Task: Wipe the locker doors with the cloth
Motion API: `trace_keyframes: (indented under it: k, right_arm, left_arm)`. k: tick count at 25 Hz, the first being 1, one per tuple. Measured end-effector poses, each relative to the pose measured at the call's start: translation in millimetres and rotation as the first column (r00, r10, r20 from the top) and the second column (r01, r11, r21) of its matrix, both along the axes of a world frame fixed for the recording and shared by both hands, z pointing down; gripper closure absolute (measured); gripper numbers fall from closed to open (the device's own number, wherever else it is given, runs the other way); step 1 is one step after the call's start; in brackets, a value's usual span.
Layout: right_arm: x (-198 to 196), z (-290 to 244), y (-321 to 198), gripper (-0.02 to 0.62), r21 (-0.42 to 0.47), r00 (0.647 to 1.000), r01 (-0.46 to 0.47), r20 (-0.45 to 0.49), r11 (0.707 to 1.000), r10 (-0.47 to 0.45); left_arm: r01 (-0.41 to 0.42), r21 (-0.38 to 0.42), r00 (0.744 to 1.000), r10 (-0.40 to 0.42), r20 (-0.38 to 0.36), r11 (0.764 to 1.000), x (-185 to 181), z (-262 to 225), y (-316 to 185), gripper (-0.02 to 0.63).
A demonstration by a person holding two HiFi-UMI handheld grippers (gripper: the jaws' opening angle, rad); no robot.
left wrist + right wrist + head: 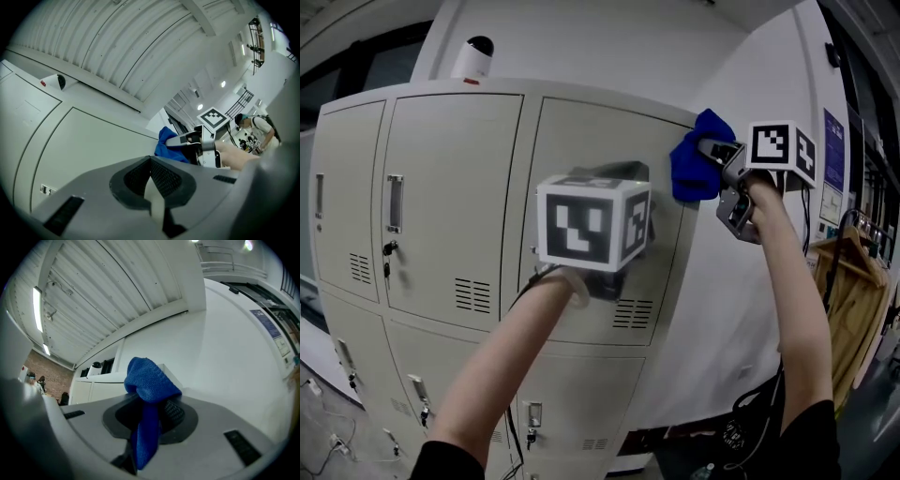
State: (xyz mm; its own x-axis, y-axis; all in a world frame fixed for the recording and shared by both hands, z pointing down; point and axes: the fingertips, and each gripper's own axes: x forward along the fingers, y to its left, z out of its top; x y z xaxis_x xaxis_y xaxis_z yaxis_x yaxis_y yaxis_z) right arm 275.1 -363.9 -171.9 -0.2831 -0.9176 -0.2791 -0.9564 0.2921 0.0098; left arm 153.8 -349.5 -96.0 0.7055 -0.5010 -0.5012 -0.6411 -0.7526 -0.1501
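Cloth: the blue cloth (pixel 698 155) is bunched at the upper right corner of the top right locker door (pixel 591 141), where the locker meets the white wall (pixel 750 300). From the head view it seems to lie against the door's edge, but I cannot be sure it touches.
Right gripper: the right gripper (pixel 150 423) has its jaws closed on the cloth. One fold stands up above them and a tail hangs down between them, so the hold looks firm.
Left gripper: the left gripper (pixel 152 190) has its jaws brought together with nothing between them. It is held up in front of the same door, lower and nearer the middle, taking no part in the wipe.
Locker: the locker (pixel 450 187) is pale grey with two rows of doors that have handles, locks and vent slots. A white device with a dark dome (pixel 473 58) sits on top.
Step in hand: probably the start of a pass over the top right door, with the cloth at its highest corner.
Next move: likely press the cloth flat on the panel, then sweep down or across towards the vent slots, keeping steady contact and the jaws tight. The left gripper is near that path and may need to give way.
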Motion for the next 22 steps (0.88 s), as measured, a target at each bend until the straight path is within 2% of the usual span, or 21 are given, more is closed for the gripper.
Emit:
trace_keyframes:
  k: [4, 6, 8, 14, 19, 22]
  right_arm:
    - [4, -1, 3, 0.514, 0.010, 0.999, -0.050, -0.002, 0.999, 0.050]
    - [-4, 0, 5, 0.514, 0.027, 0.995, -0.085, -0.048, 0.996, 0.086]
    - [-23, 2, 9, 0.514, 0.040, 0.993, -0.071, -0.092, 0.997, 0.075]
    - [-124, 13, 9, 0.514, 0.022, 0.976, 0.128, -0.181, 0.992, -0.122]
    - [-200, 29, -9, 0.514, -0.040, 0.941, 0.279, -0.185, 0.959, -0.282]
    - [-235, 40, -24, 0.514, -0.066, 0.925, 0.325, -0.186, 0.943, -0.332]
  left_arm:
    - [0.011, 0.009, 1.000, -0.011, 0.004, 1.000, -6, -1, 3, 0.597]
    - [0.029, 0.007, 1.000, -0.029, 0.003, 1.000, -17, -3, 2, 0.597]
    - [0.058, 0.005, 0.998, -0.058, 0.007, 0.998, -32, -4, 0, 0.597]
    - [0.168, -0.002, 0.986, -0.168, -0.014, 0.986, -93, -1, -8, 0.597]
    - [0.270, -0.025, 0.963, -0.270, -0.017, 0.963, -148, 12, -19, 0.597]
    - [0.300, -0.057, 0.954, -0.301, -0.008, 0.952, -176, 24, -28, 0.597]
